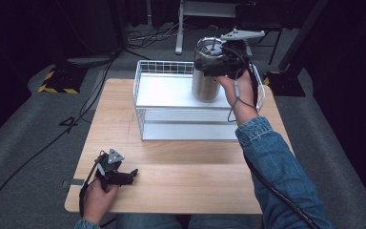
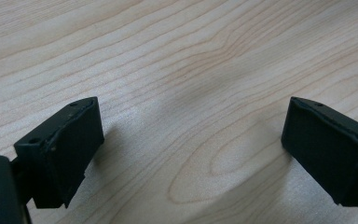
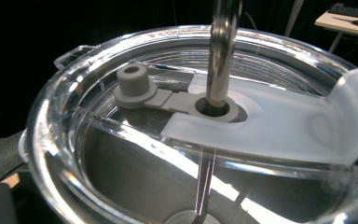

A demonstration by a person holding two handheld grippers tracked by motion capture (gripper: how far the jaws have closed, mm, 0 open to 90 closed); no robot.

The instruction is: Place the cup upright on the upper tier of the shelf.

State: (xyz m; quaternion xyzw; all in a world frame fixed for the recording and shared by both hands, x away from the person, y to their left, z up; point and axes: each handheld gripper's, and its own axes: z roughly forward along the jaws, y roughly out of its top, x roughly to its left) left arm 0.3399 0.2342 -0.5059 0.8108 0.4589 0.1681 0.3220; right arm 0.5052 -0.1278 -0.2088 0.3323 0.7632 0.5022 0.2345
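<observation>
A stainless steel tumbler (image 1: 205,82) with a clear lid (image 3: 121,154) and a metal straw (image 3: 223,46) stands upright at the right end of a white wire basket (image 1: 143,90). My right gripper (image 1: 218,64) is shut on the tumbler near its top rim. Whether the tumbler's base touches the basket floor I cannot tell. In the right gripper view a grey stopper (image 3: 133,84) sits on the lid beside the straw hole. My left gripper (image 1: 129,174) rests low over the wooden table (image 1: 186,176) at the front left, open, with bare wood between its fingers (image 2: 65,149).
The basket takes up the far middle of the table. Cables (image 1: 38,148) run over the grey floor on the left. A yellow-and-black striped base (image 1: 59,82) sits beyond the table's left corner. A white desk leg (image 1: 179,28) stands behind.
</observation>
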